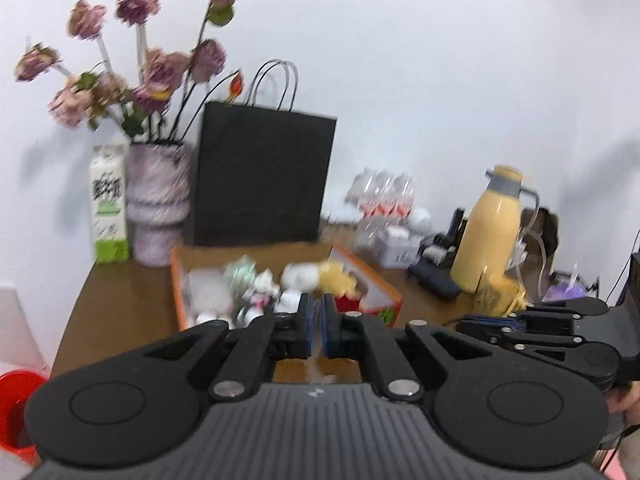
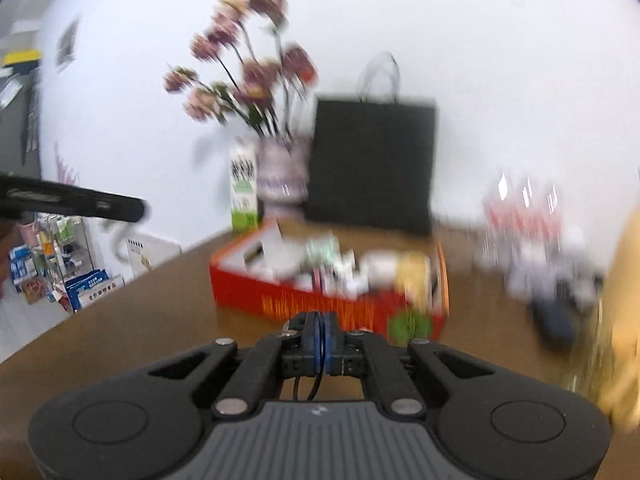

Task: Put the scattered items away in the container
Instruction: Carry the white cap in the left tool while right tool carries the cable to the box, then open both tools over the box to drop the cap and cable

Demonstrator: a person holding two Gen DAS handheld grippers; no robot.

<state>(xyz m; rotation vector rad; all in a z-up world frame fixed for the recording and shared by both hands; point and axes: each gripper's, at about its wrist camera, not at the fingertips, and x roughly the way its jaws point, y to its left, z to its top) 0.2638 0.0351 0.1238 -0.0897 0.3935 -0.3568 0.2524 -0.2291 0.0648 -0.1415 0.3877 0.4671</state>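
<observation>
Both grippers are hovering with jaws closed and nothing held, the left gripper (image 1: 318,306) and right gripper (image 2: 320,322) facing an orange box (image 2: 280,300) sitting filled with small items (image 1: 300,276) on the wooden table (image 1: 120,304).

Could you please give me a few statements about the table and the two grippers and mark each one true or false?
1. The orange box already holds small items. True.
2. The black paper bag lies flat on the table. False: it stands upright behind the box.
3. The left gripper has its fingers wide open. False: they are shut, with nothing between them.
4. The milk carton stands beside the flower vase. True.
5. The right gripper holds a plush toy. False: it is shut and empty.
</observation>
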